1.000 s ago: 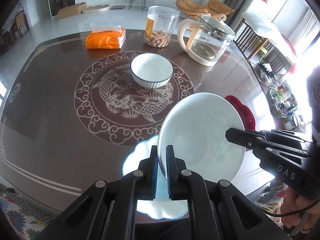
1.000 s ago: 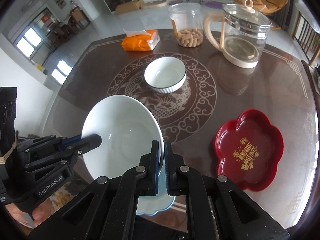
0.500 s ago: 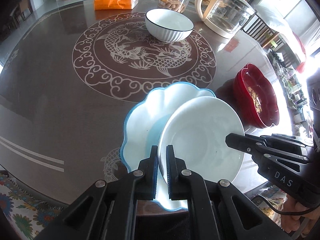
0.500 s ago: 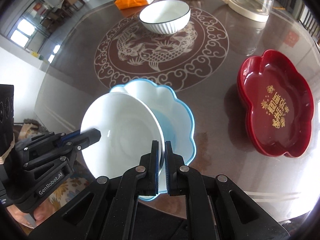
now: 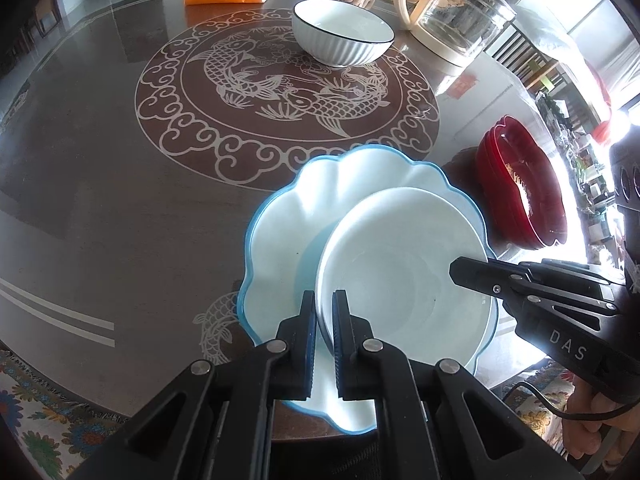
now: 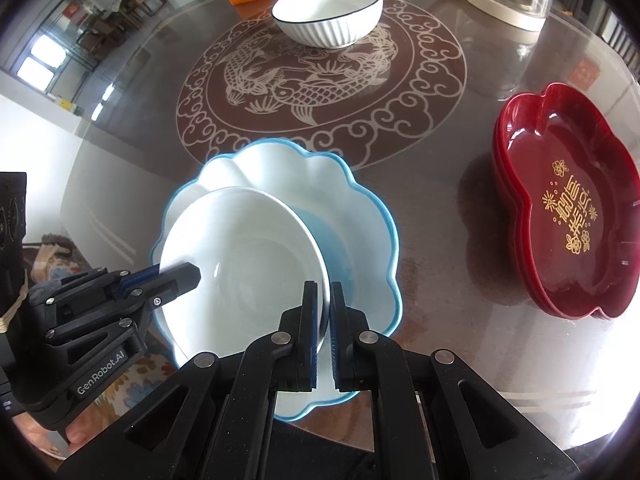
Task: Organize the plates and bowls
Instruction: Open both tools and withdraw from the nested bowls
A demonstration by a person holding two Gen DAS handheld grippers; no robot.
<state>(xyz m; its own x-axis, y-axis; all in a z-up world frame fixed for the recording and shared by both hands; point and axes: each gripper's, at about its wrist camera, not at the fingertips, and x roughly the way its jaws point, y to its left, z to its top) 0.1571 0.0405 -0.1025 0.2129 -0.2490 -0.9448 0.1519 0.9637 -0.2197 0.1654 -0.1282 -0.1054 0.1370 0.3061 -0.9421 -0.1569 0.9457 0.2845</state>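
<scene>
You are holding the white plate (image 5: 404,264) over the blue-rimmed scalloped plate (image 5: 320,184), which is lying at the table's (image 5: 120,200) near edge. Your left gripper (image 5: 324,308) is pinching its left rim; your right gripper (image 6: 325,300) is pinching the opposite rim. A ribbed bowl (image 5: 340,40) is sitting well beyond, and red dishes (image 6: 568,208) are sitting to the right.

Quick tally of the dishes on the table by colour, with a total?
White: 2, the white plate clamped by both grippers and the ribbed bowl.
Blue-rimmed: 1, the scalloped plate under the white plate.
Red: the red dishes look like a nested stack; the count is unclear, at least 1.
Total: at least 4.
</scene>
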